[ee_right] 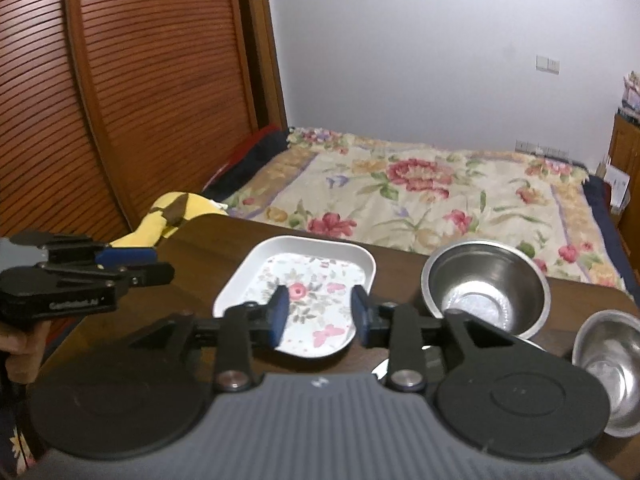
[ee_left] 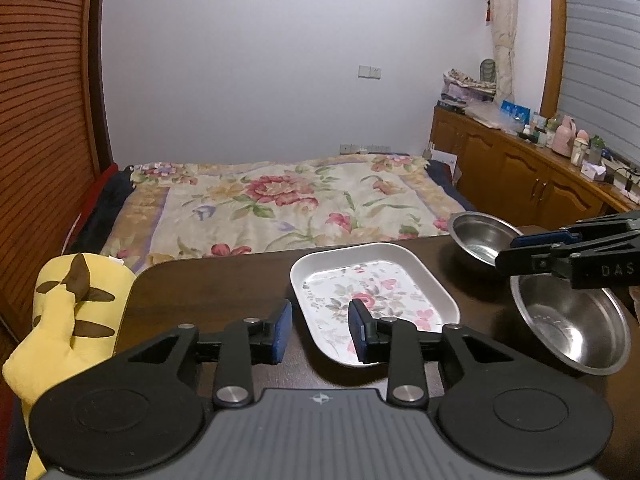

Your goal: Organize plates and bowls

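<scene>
A: Both claws parted and empty — left gripper [ee_left: 320, 330], right gripper [ee_right: 320, 314] — over the flowered plate [ee_left: 372, 300] mid-table.

B: Risky! Right one could clip that steel bowl [ee_right: 486, 290] just beside it.

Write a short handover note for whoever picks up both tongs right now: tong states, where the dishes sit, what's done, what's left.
Left tongs: open, empty, above the near-left edge of the floral plate.
Right tongs: open, empty, over the same plate's near end.
Dishes: plate mid-table; two steel bowls to its right, the far bowl and the near bowl, apart from each other on the dark table.
Done: nothing stacked.
Left: probably gather the bowls and plate together.
</scene>
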